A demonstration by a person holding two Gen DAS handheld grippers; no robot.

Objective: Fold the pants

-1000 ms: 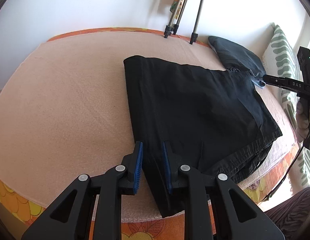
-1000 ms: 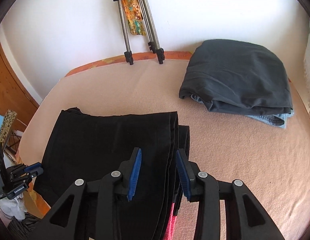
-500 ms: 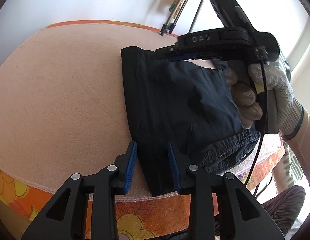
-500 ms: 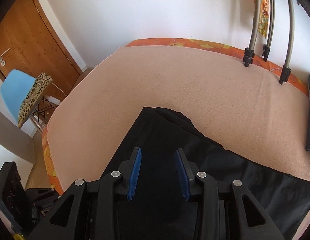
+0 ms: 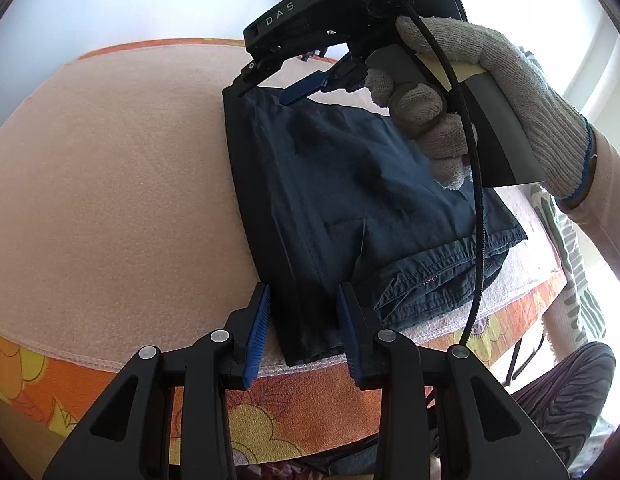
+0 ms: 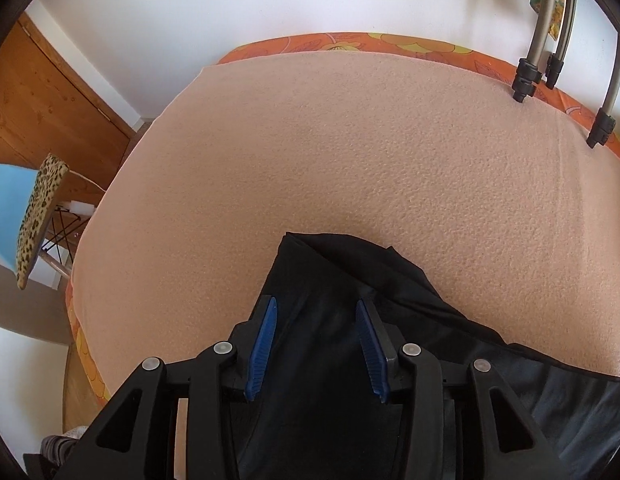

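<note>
Bed w/ peach fleece blanket (image 5: 109,184) over orange floral sheet: fills both views, carries the work.

Dark navy/black pants (image 5: 350,208), already folded into a flat oblong, lie at near edge of bed, waistband end w/ stitched hem toward the right of left view. Far corner of the stack seen in right view (image 6: 334,280).

Gloved hand (image 5: 470,92) in knit work glove carries the right claw (image 5: 285,84), tipped down over far left corner of pants. In right view, right claw (image 6: 316,312) has jaws opening, straddling the corner fabric; pads not seen pressing cloth.

Left claw (image 5: 301,312): jaws spread, the near folded edge lies between them, pads not pinching. Blue ribbed pads (image 5: 257,332) stand clear either side.

Step, as judged: lining up both claws on the left edge's two corners for another fold. Next calls for dropping onto cloth, catching all layers at each corner, then carrying edge across evenly. Risk: missing lower layers.
</note>
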